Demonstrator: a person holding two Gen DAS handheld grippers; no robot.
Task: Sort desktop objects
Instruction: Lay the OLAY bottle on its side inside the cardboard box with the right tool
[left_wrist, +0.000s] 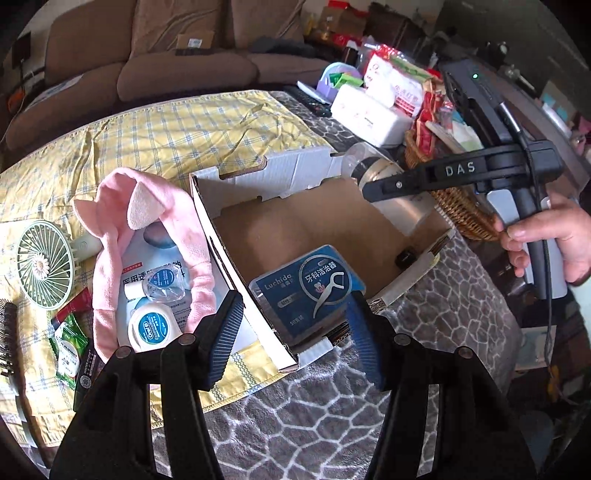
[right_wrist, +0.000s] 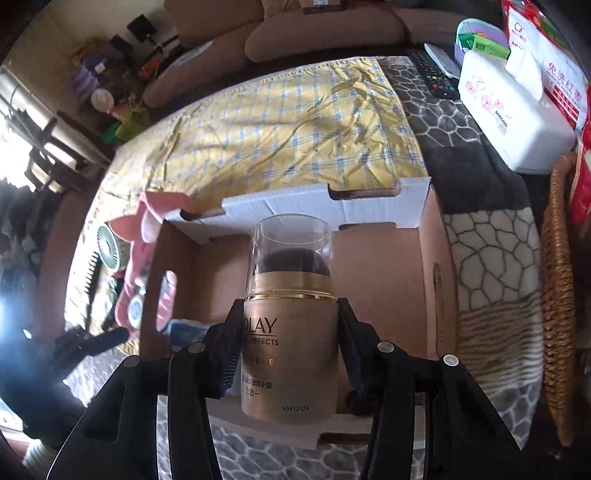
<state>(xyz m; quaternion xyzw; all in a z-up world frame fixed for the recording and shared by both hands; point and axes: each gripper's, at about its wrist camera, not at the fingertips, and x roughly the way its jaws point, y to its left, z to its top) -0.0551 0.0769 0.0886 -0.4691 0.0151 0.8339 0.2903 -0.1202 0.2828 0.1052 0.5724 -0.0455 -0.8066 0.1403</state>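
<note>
The right gripper (right_wrist: 288, 354) is clamped on the gold Olay bottle (right_wrist: 290, 347), pads on its matte body below the gold collar, holding it over the cardboard box (right_wrist: 384, 206). The left gripper (left_wrist: 295, 325) stands spread around the blue floss-pick case (left_wrist: 306, 288), which sits in the box's near corner; whether its pads touch the case I cannot tell. The bottle looks rigid and fairly heavy, with a smooth, probably slick body and a clear cap (right_wrist: 291, 243) that may pull off, so the body is the safer hold. The case looks light, stiff and flat, best pinched across its long edges.
</note>
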